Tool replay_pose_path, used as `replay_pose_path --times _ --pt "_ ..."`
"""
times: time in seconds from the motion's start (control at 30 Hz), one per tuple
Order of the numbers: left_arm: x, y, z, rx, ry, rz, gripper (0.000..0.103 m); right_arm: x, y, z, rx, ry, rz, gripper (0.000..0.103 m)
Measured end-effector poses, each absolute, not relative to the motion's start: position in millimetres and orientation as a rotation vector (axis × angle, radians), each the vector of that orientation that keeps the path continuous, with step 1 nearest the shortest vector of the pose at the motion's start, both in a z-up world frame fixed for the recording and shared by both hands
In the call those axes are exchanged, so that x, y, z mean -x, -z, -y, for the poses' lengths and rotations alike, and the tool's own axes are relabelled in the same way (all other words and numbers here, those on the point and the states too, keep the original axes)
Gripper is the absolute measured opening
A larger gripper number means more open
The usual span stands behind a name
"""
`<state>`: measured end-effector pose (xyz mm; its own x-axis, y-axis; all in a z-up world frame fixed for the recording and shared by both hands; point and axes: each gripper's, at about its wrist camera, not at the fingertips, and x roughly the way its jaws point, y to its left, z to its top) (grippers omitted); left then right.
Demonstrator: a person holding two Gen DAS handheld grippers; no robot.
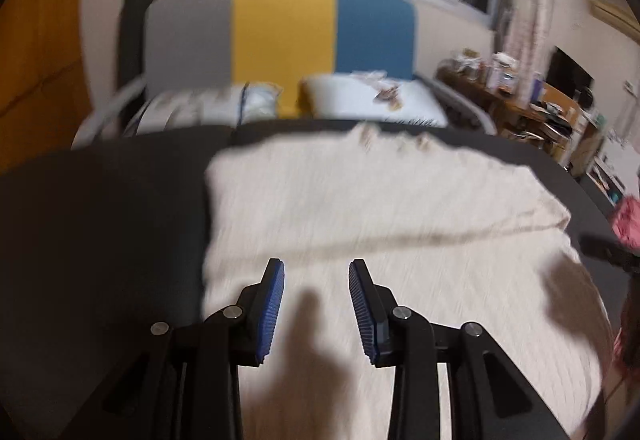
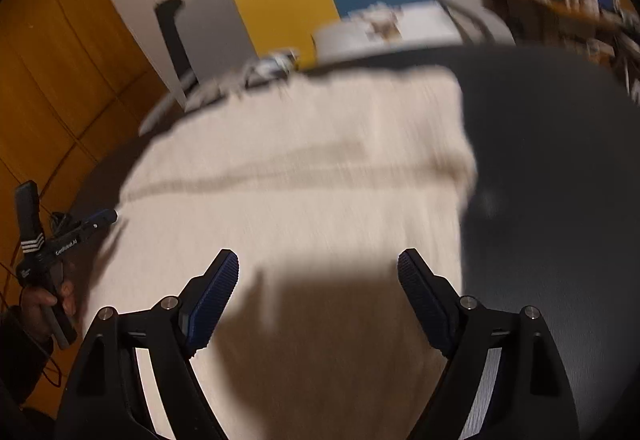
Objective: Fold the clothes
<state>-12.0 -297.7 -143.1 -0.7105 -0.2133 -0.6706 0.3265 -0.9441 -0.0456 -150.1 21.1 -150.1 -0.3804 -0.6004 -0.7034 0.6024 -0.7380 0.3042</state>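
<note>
Over on the left side of the dark table (image 1: pixel 100 224), the left gripper (image 1: pixel 316 272) hangs above the near-left part of the cream garment (image 1: pixel 360 200), jaws apart with nothing between them, just its own shadow on the cloth. The garment looks like a knit top or towel, hard to say with all the blur, and it's spread flat across the middle of the table with one soft crease running across it. My guess is a fold has been made or is about to be.

From the right camera, the left gripper (image 2: pixel 100 218) shows at the far-left edge, held in the person's hand (image 2: pixel 44 304), sitting just off the garment's (image 2: pixel 300 160) left border. If it closes from there it might pinch only the table or a single layer, and the fold would come out lopsided.

Moving right, the right gripper (image 2: pixel 318 264) is over the near-right part of the cloth, jaws spread wide and empty, big shadow under it. The right finger sits close to the garment's right edge, so a grab could miss the hem and scrape the table (image 2: pixel 540 160).

Other worry: both views are smeared, so a hasty pinch could bunch up the soft knit instead of lifting a clean edge. And if one side lifts before the other, that crease will skew.
</note>
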Motion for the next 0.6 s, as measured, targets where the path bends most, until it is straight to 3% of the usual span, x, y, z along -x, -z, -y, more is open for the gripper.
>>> replay_pose_path --times 0.13,0.27,0.47,0.6 --pt "62.1 150.0 311.2 -1.050 2.613 -0.119 0.035 190.8 148.9 12.0 -1.084 2.197 -0.049 0.085" --pt "75.6 186.0 335.2 -1.179 2.499 -0.228 0.036 224.2 185.6 20.8 -1.228 2.244 -0.095 0.085" --pt "86.6 161.4 333.4 -1.107 2.652 -0.324 0.035 219.3 170.4 29.8 -1.136 2.200 -0.102 0.085" --pt "128.8 144.6 321.7 -1.097 2.761 -0.220 0.035 235.4 149.1 64.0 -1.056 2.075 -0.061 0.085"
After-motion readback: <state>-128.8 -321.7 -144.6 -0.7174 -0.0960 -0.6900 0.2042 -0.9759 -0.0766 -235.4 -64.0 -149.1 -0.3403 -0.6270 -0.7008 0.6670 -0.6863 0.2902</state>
